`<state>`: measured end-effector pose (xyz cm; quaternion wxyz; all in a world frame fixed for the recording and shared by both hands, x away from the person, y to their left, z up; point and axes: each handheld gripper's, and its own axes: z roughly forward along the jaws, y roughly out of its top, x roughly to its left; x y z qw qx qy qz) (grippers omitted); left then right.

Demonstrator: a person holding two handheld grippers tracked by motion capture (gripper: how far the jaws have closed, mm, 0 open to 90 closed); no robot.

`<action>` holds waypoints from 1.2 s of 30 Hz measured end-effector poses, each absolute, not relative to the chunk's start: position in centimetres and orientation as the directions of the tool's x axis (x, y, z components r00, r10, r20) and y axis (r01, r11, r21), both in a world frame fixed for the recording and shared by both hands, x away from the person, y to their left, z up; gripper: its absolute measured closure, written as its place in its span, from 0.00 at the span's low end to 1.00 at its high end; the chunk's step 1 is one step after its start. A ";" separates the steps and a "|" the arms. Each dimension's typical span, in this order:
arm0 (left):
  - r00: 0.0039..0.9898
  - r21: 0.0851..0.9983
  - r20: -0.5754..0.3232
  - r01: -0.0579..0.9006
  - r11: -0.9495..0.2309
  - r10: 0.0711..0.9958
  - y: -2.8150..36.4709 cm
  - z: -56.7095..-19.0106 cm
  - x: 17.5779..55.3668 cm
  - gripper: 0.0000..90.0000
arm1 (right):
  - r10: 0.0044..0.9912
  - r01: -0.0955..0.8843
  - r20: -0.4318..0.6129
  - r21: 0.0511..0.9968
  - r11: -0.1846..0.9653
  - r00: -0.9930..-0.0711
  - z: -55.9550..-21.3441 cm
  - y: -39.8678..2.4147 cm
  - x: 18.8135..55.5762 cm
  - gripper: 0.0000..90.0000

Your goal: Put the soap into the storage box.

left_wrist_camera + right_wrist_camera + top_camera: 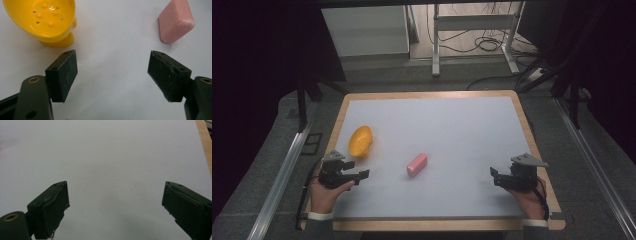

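Both grippers rest low on the white table (452,125), jaws spread and holding nothing: left gripper (354,176) beside the yellow soap dish (360,141), pink soap (417,164) (mid-table) between it and the right gripper (499,177)

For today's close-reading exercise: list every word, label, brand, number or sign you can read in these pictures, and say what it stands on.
None can be read.
Pink soap bar: a faint raised stamp, too blurred to read.
Yellow soap dish: bumps and holes, no text.
Left gripper, right gripper, table: no markings.
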<state>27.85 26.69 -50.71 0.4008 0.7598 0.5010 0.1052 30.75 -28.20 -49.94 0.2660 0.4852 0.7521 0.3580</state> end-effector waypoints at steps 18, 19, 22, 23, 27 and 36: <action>0.470 0.717 -0.234 0.675 -0.175 0.851 26.9 -50.4 27.6 0.27 | 0.914 0.525 -0.045 0.807 0.271 -0.402 -49.5 -29.0 30.6 0.08; 0.472 0.715 -0.235 0.676 -0.177 0.850 26.9 -50.4 27.6 0.27 | 0.914 0.526 -0.047 0.806 0.272 -0.402 -49.5 -29.1 30.6 0.08; 0.470 0.713 -0.233 0.678 -0.179 0.852 26.9 -50.5 27.7 0.27 | 0.915 0.527 -0.046 0.806 0.271 -0.401 -49.7 -29.0 30.6 0.09; 0.470 0.713 -0.233 0.678 -0.179 0.852 26.9 -50.5 27.7 0.27 | 0.916 0.522 -0.046 0.810 0.268 -0.398 -49.7 -29.0 30.6 0.09; 0.455 0.708 -0.221 0.683 -0.179 0.863 26.9 -50.1 27.4 0.27 | 0.920 0.521 -0.036 0.815 0.254 -0.391 -49.7 -29.0 30.6 0.09; 0.408 0.707 -0.216 0.692 -0.146 0.887 26.6 -49.5 27.4 0.27 | 0.913 0.517 -0.032 0.816 0.259 -0.406 -49.7 -29.1 30.5 0.09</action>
